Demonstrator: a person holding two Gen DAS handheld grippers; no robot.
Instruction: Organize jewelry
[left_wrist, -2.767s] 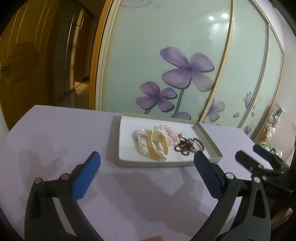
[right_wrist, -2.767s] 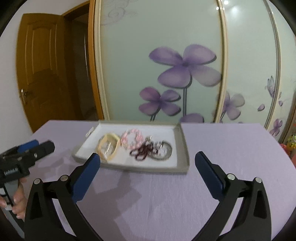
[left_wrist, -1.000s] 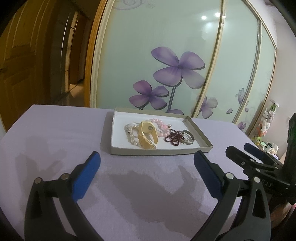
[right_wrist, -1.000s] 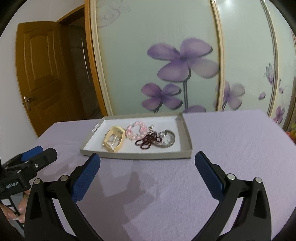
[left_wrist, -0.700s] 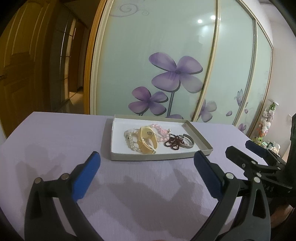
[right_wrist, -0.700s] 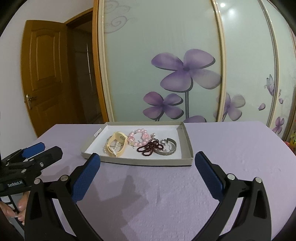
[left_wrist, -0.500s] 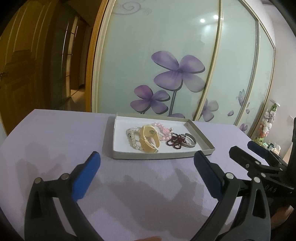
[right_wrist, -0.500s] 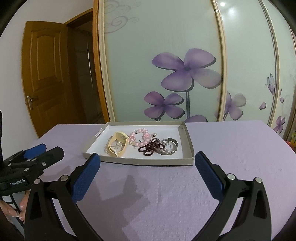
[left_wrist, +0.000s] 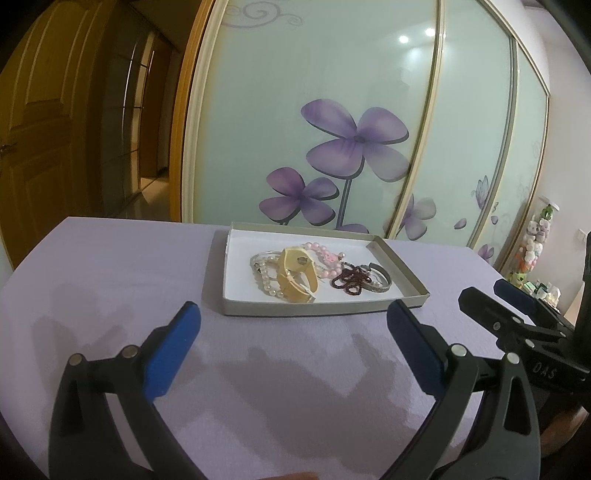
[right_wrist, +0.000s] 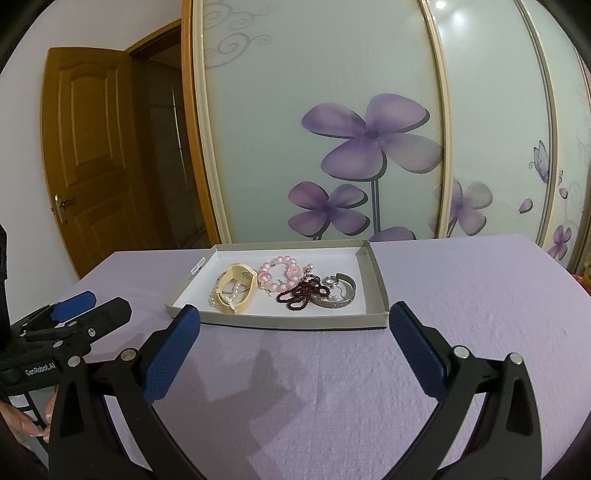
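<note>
A shallow grey tray with a white floor sits on the lilac table and holds all the jewelry. In it lie a beige bangle, a pearl bracelet, a pink bead bracelet, a dark red bead string and a silver cuff. My left gripper is open and holds nothing, just short of the tray's near wall. My right gripper is also open, facing the tray from the other side. Each shows in the other's view: right gripper, left gripper.
The lilac tablecloth spreads wide around the tray. Sliding glass doors with purple flowers stand behind the table, and a wooden door is at the left. Small figurines stand off the table's right. A hand holds the left gripper.
Since 2.8 s ago both grippers have dropped to a lower, flatter angle on the tray. Over the last half second hardly anything has moved. Both stay open.
</note>
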